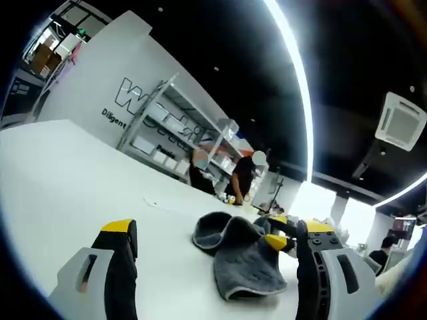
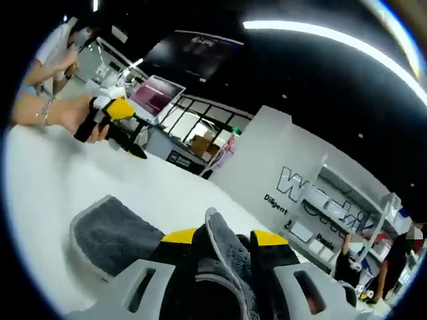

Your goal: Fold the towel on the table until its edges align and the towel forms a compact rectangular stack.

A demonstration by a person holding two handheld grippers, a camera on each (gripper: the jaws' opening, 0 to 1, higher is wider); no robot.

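A dark grey towel [image 1: 245,261] lies crumpled on the white table [image 1: 73,180]. In the left gripper view my left gripper [image 1: 217,228] is open, jaws wide apart, hovering short of the towel with nothing between them. My right gripper [image 1: 283,235] comes in from the right and pinches the towel's upper edge. In the right gripper view my right gripper [image 2: 223,239] is shut on a raised fold of the towel [image 2: 110,233], the rest spreading left on the table. A hand holds the left gripper [image 2: 127,137] above the table at upper left.
Wide bare white tabletop [image 2: 47,173] spreads left of the towel. Metal shelving [image 1: 173,133] with boxes stands beyond the table's far edge, with people standing by it. A laptop-like screen [image 2: 157,97] sits far off behind the table.
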